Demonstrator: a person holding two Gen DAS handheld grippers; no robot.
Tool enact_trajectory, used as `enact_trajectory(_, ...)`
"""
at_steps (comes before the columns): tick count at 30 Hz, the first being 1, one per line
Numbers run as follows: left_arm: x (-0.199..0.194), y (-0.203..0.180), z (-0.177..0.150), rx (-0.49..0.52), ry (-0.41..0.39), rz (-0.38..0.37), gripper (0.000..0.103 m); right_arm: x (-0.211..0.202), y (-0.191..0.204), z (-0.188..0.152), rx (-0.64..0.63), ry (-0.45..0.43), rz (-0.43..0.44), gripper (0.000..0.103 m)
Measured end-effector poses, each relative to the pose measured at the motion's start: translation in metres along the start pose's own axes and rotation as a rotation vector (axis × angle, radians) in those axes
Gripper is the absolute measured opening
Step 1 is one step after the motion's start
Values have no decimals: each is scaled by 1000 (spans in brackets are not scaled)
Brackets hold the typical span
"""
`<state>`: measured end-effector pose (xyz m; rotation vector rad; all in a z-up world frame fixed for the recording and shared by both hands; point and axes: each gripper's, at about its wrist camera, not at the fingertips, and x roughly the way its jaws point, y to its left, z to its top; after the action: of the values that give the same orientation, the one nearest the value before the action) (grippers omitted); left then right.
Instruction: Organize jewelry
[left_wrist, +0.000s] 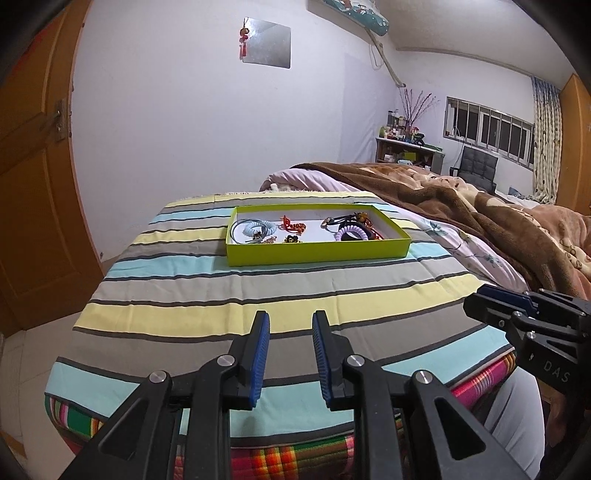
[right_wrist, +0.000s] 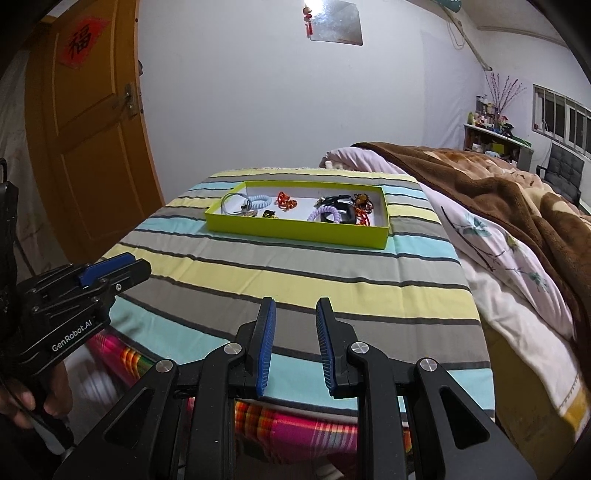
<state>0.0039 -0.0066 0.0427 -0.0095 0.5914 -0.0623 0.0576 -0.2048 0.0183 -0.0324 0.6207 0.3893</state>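
A shallow lime-green box (left_wrist: 317, 254) (right_wrist: 295, 229) sits on the striped cloth at the far end. Inside lie a light-blue coil bracelet (left_wrist: 258, 229) (right_wrist: 258, 202), a red cord piece (left_wrist: 293, 224) (right_wrist: 285, 199), a lilac coil bracelet (left_wrist: 354, 233) (right_wrist: 327, 213), a black band (right_wrist: 338, 216) and small charms (left_wrist: 291, 240). My left gripper (left_wrist: 290, 321) is open and empty, well short of the box. My right gripper (right_wrist: 295, 308) is open and empty too, also near the front edge. Each gripper shows in the other's view, the right (left_wrist: 495, 299) and the left (right_wrist: 110, 271).
The striped cloth (left_wrist: 258, 288) covers a raised surface over a plaid layer (right_wrist: 295, 424). A bed with a brown blanket (right_wrist: 498, 192) and floral quilt (right_wrist: 491, 251) lies to the right. An orange door (right_wrist: 92, 147) stands at left.
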Motion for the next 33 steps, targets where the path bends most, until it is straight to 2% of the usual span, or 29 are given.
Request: enact_trajectory(33,9,1,-4,-8,15,17,23,1,4,3,-14,-4,1,23)
